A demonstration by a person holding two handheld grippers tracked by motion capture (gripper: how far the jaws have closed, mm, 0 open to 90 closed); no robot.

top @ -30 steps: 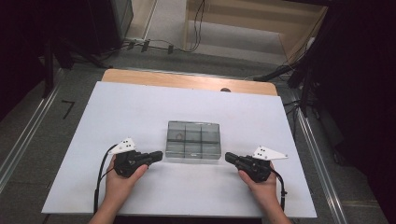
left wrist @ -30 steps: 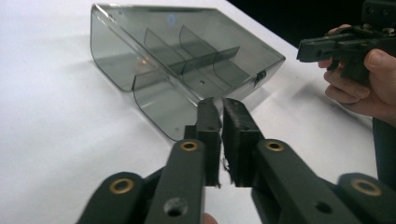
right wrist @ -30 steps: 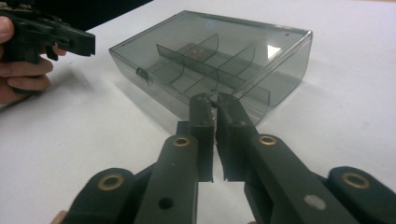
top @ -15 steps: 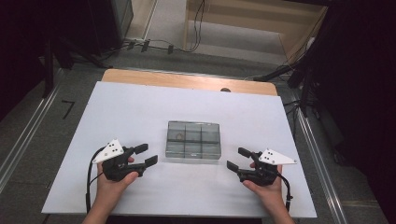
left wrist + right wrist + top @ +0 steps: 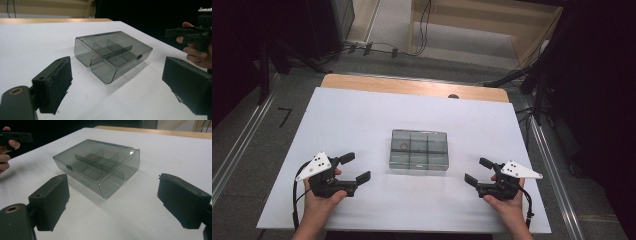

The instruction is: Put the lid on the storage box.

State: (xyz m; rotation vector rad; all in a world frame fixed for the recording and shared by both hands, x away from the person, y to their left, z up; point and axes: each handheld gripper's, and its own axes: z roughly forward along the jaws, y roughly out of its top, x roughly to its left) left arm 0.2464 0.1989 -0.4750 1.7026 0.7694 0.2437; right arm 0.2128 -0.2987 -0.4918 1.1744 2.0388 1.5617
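One clear lidded box (image 5: 419, 149) of six compartments mid-table (image 5: 362, 115), two tongs, left (image 5: 353, 167) and right (image 5: 478, 170), both just opened wide, empty, flanking it apart, bare white surface around.

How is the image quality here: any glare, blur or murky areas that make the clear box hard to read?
High view: even light on the white table, dark surroundings, compartment box small but sharp. Left gripper view: box crisp with a soft shadow at its near side, near jaws slightly soft. Right gripper view: box clear, mild sheen on the lid, no harsh glare.
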